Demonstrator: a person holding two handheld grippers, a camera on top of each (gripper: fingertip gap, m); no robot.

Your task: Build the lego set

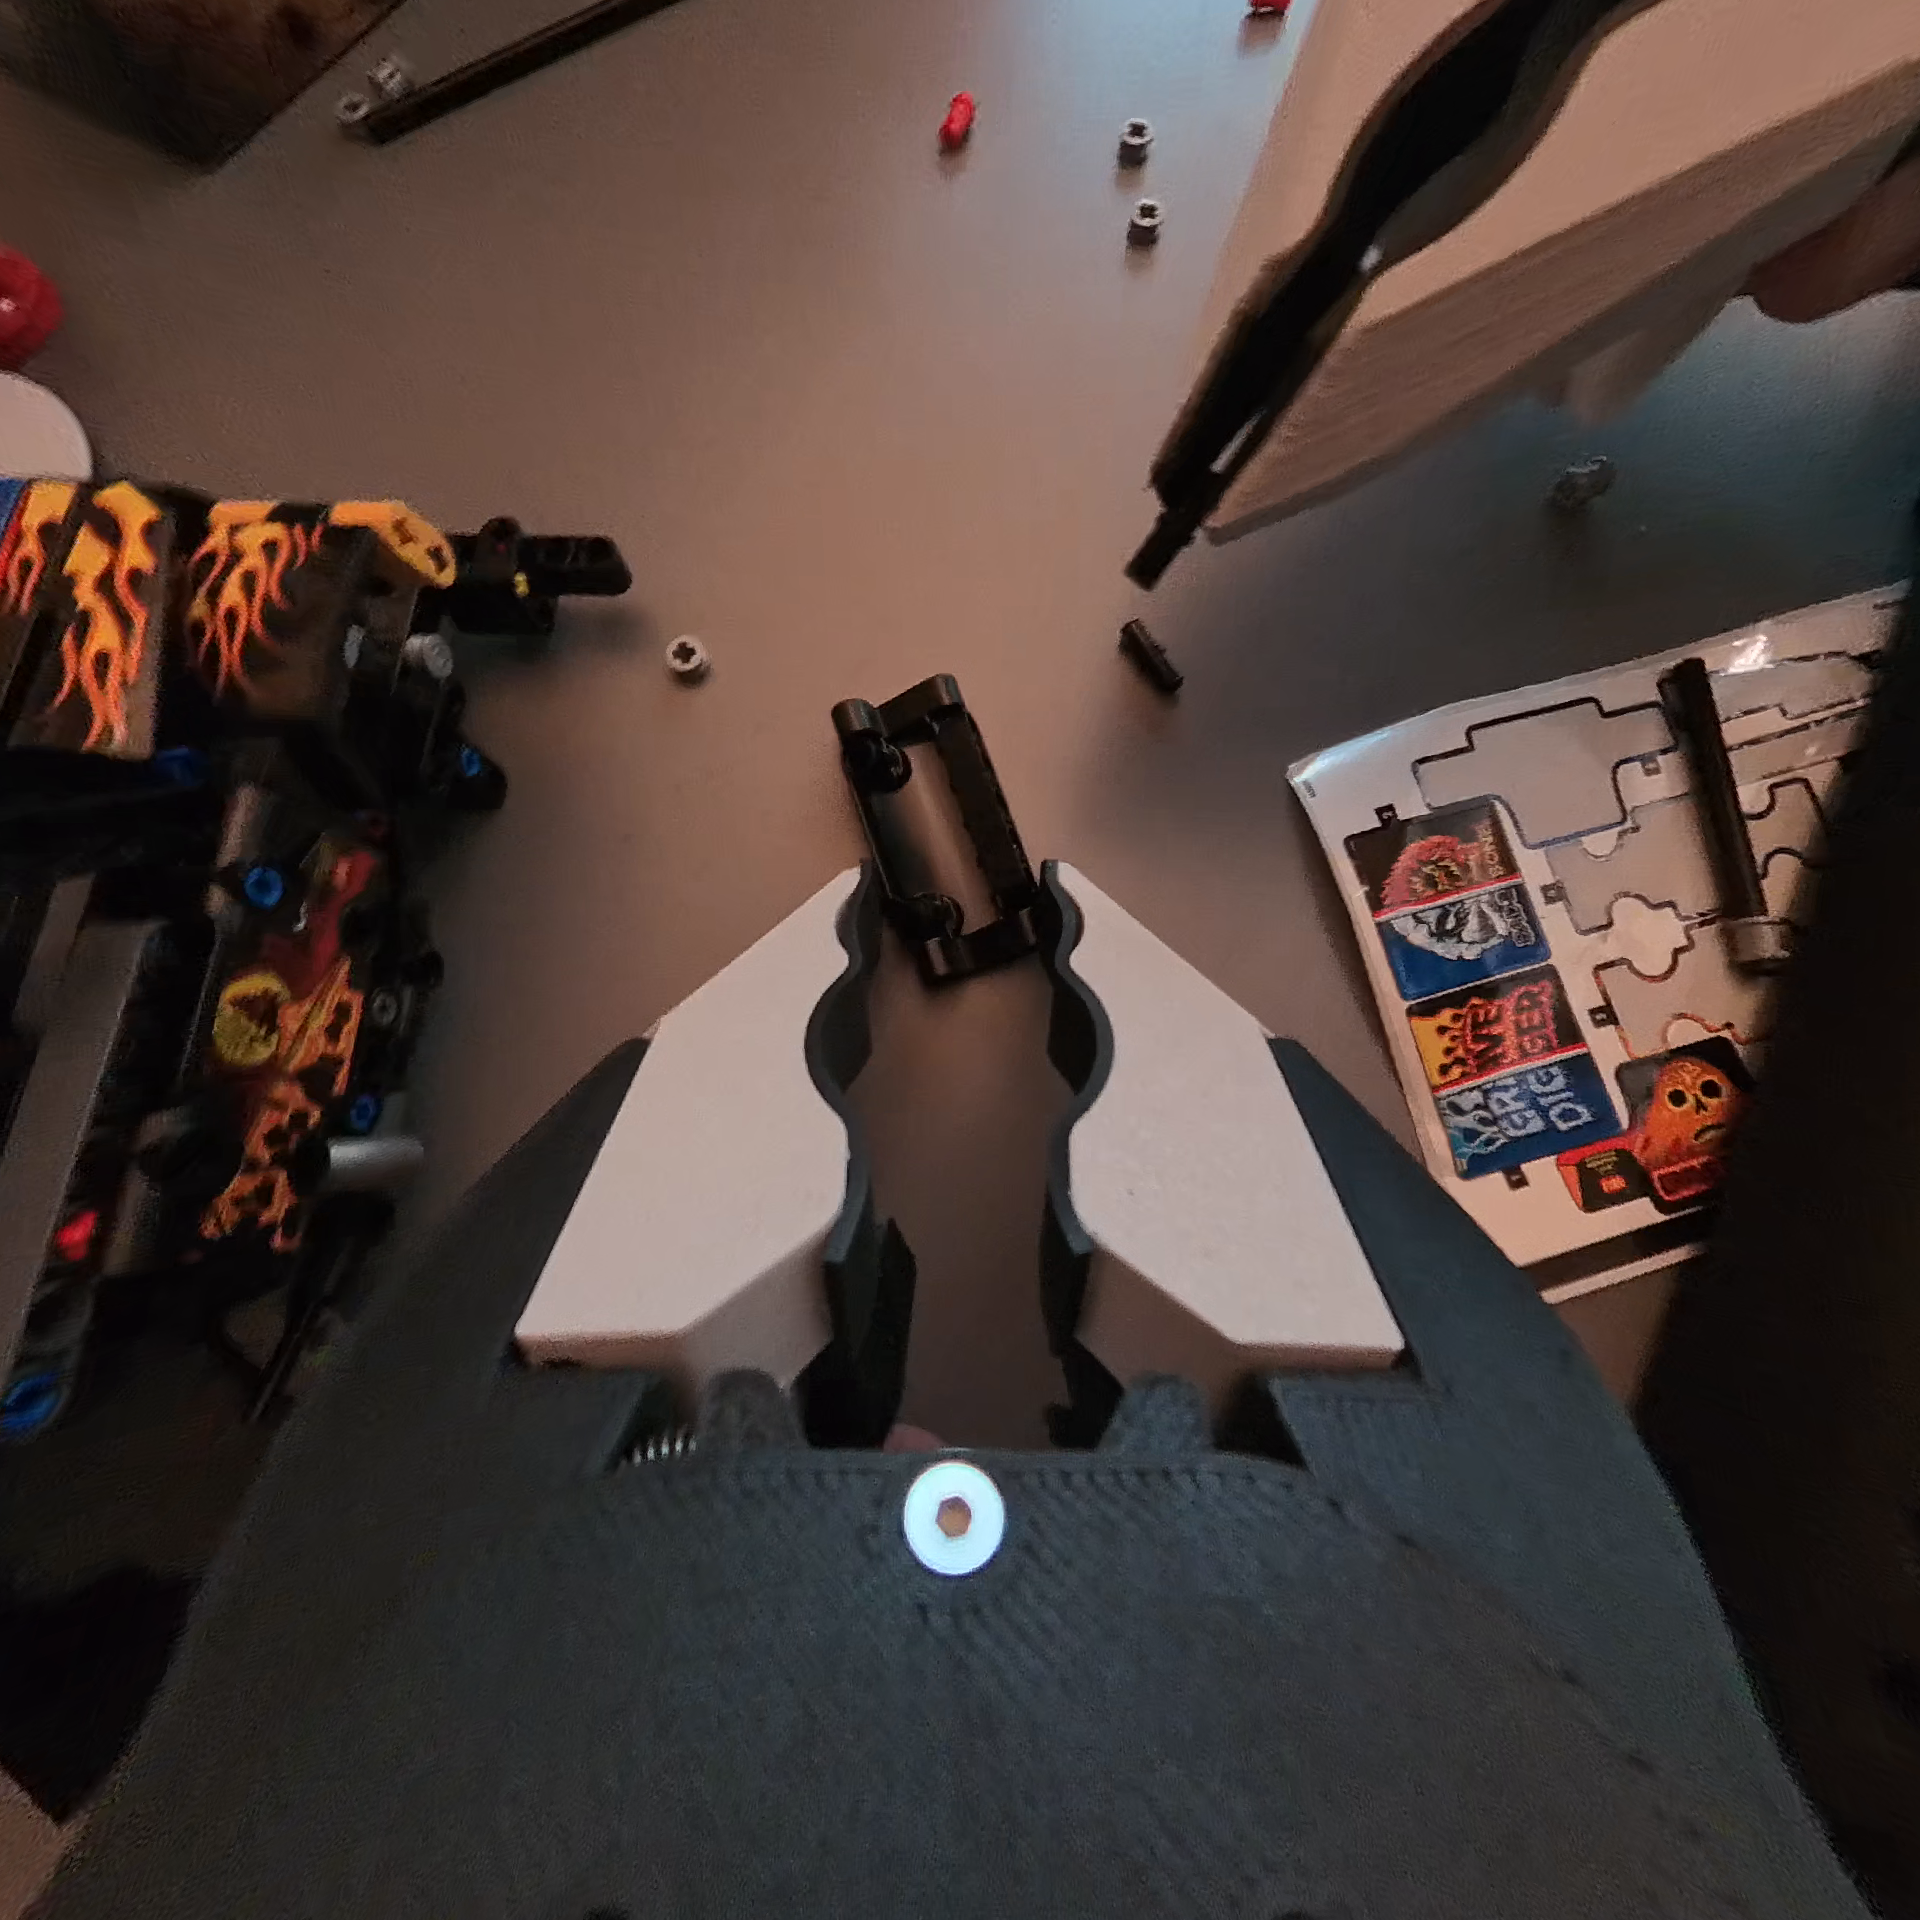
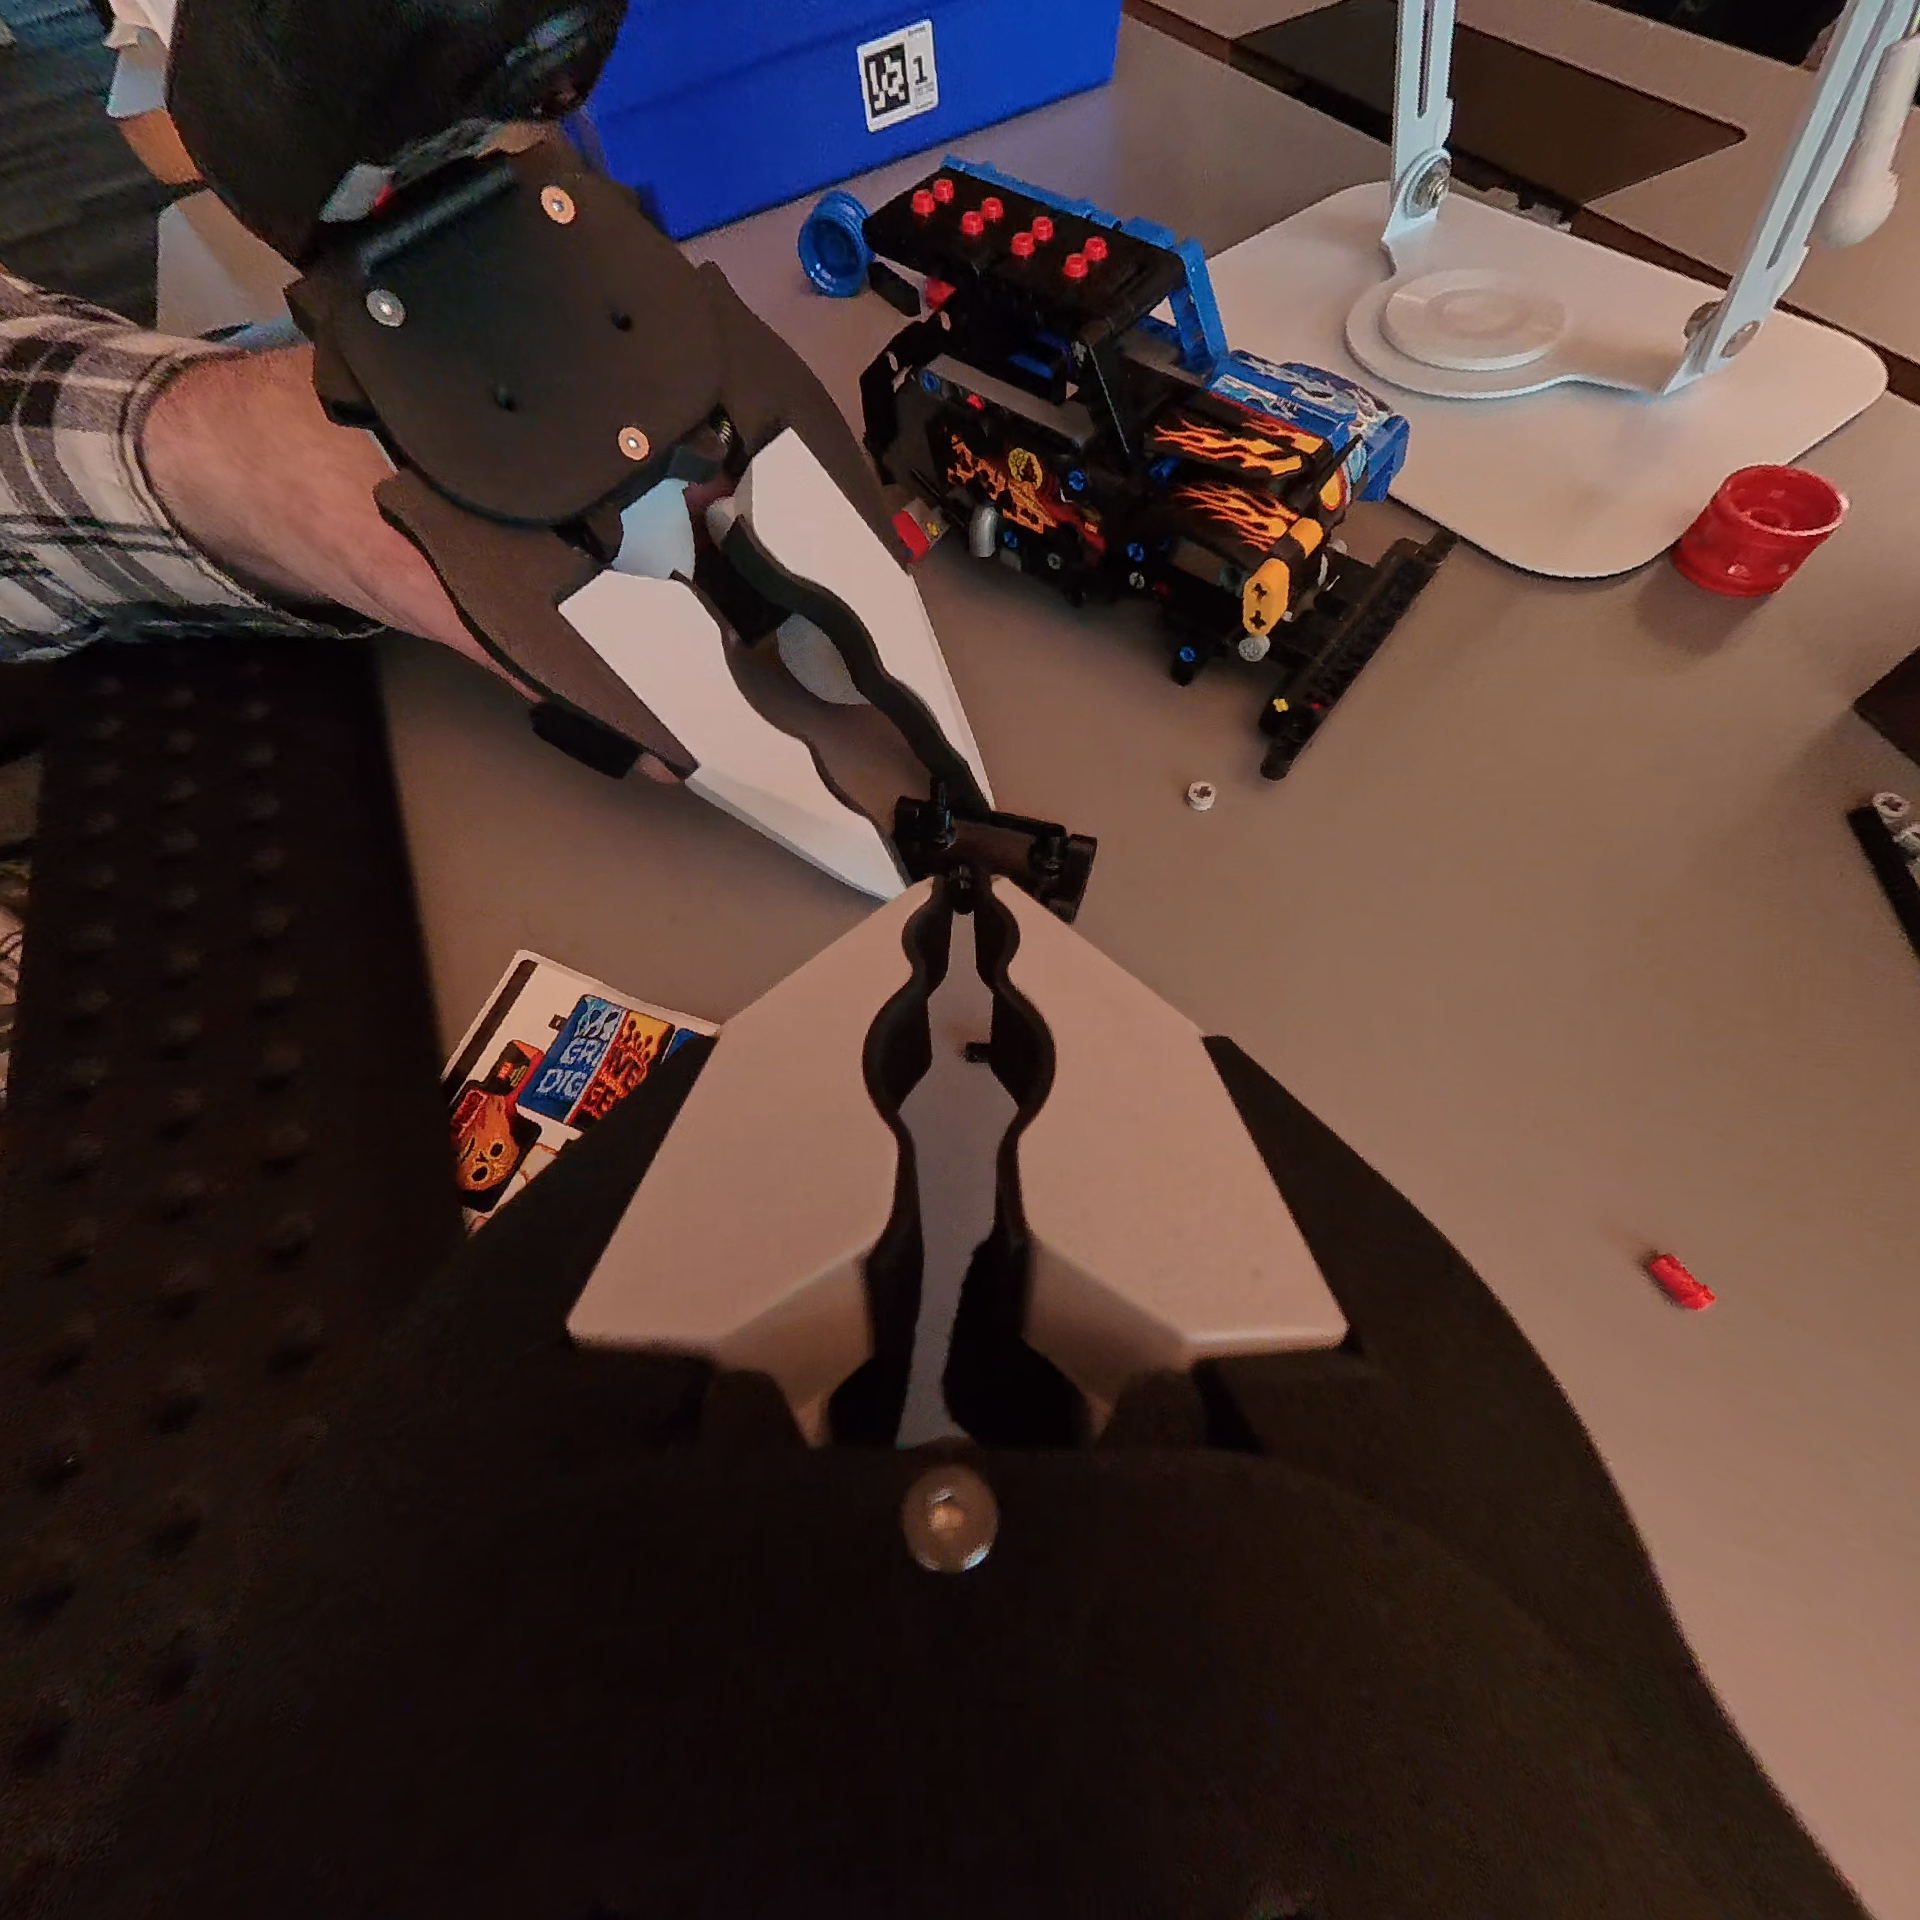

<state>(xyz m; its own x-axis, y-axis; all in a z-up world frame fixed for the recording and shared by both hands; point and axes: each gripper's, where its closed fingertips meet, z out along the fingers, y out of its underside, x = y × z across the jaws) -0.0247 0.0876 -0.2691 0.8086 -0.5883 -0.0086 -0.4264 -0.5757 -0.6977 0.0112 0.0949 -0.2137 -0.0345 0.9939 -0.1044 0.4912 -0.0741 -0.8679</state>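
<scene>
My left gripper (image 1: 956, 894) is shut on a black Lego frame piece (image 1: 935, 821) and holds it above the table. It also shows in the right wrist view (image 2: 925, 821), coming in from the upper left with the frame (image 2: 997, 847) at its tips. My right gripper (image 2: 964, 894) is shut on a small black pin (image 2: 961, 881) right at the frame's near side. In the left wrist view the right gripper (image 1: 1164, 540) sits at upper right, apart from the frame. The flame-decorated truck model (image 2: 1122, 447) stands behind, and shows at the left of the left wrist view (image 1: 208, 779).
A sticker sheet (image 1: 1538, 987) with a black axle (image 1: 1714, 800) on it lies to the right. A loose black pin (image 1: 1150, 655), grey bushes (image 1: 686, 657) and a red pin (image 2: 1680, 1280) lie scattered. A red hub (image 2: 1756, 530), blue box (image 2: 831, 94) and white stand (image 2: 1558, 416) are farther back. Left tips to right tips: about 7 cm. Left tips and right tips are each some 25 cm from the red hub (image 2: 1756, 530).
</scene>
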